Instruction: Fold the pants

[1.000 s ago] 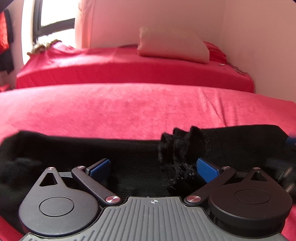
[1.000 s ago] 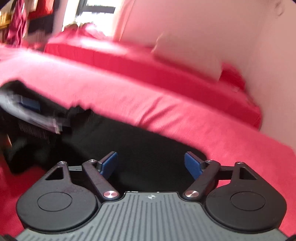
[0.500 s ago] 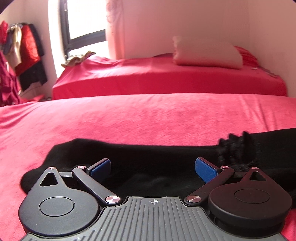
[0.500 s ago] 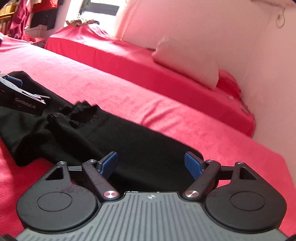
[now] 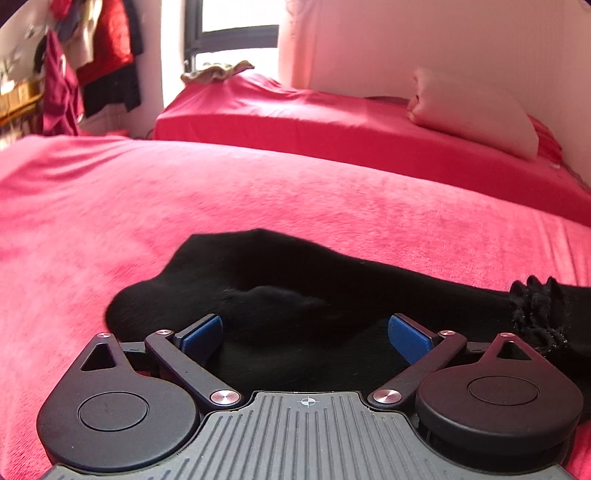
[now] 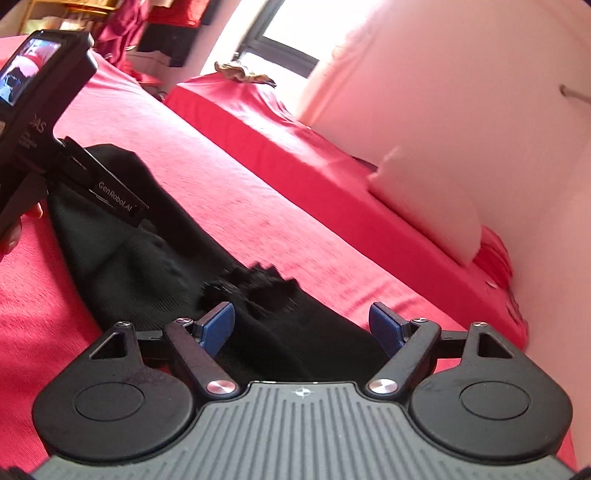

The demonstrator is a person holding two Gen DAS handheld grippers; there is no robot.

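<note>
Red plush blanket (image 5: 258,192), short-napped, covers the near bed; second bed (image 5: 332,125) behind carries a smooth red sheet and a pale pillow (image 5: 476,110), rounded wedge shape.

Hanging clothes (image 5: 92,62), red and black, far left by the window (image 5: 236,33).

Black pants (image 5: 295,280), fine rib-knit, lie flat on the blanket in a long band, rounded at the left end; a frayed, ragged patch (image 5: 535,314) on the right.

Left gripper (image 5: 306,334): blue pads wide apart, holding nothing, poised over the rounded end of the pants.

Right gripper (image 6: 302,325): blue pads wide apart, holding nothing, above the pants (image 6: 147,266) beside the frayed patch (image 6: 255,284).

Right wrist view alone shows the left gripper's black body (image 6: 44,122) with lit screen, lettered "GenRobot.AI", and fingertips of the left hand (image 6: 14,229).
</note>
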